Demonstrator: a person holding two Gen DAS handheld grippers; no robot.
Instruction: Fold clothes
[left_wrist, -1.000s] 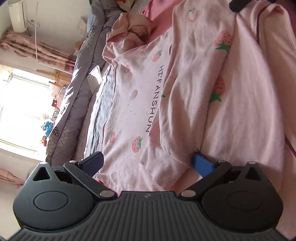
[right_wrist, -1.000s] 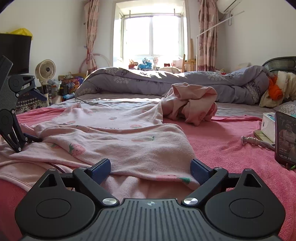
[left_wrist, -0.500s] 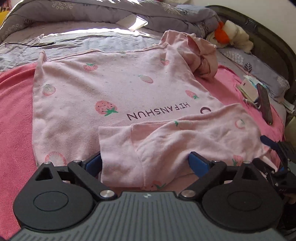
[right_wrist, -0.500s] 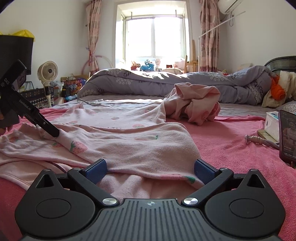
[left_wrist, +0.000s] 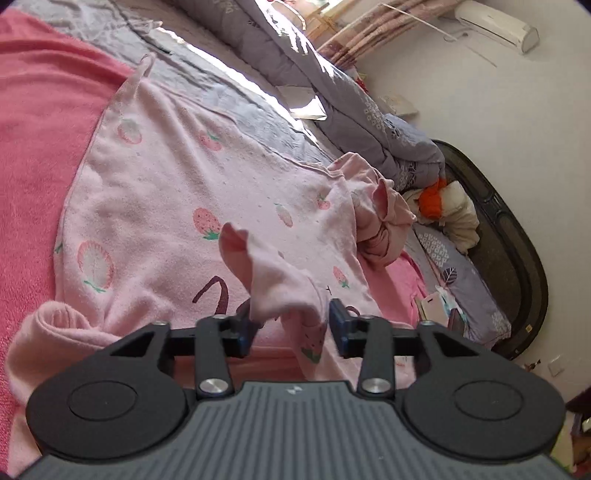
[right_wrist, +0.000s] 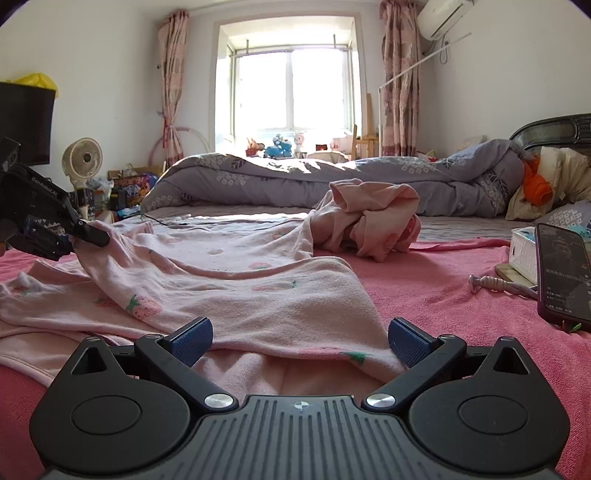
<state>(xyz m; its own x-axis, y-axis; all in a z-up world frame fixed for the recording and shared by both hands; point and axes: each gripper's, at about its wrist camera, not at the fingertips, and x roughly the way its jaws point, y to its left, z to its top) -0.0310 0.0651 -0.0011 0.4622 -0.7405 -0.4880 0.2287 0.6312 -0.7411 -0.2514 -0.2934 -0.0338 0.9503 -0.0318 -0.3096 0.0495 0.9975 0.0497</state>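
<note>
Strawberry-print pink top lies spread across the pink bedcover, filling the centre and left of the left wrist view, its far end bunched into a crumpled lump at upper centre of the right wrist view. The step in hand looks like folding a sleeve inward: the left gripper has its jaws partly closed around a raised sleeve cuff at lower centre of its frame, and from the right wrist view, at far left, the cloth hangs from its tips, so it seems clamped. The right gripper, jaws wide apart, sits low over the folded hem at bottom centre, gripping nothing. Next, by my judgement, the lifted sleeve needs carrying across the body and laying flat, with the right gripper pinning or smoothing the near edge.

As for containers, only a white box shows at the right edge beside a propped phone; its contents cannot be told.
</note>
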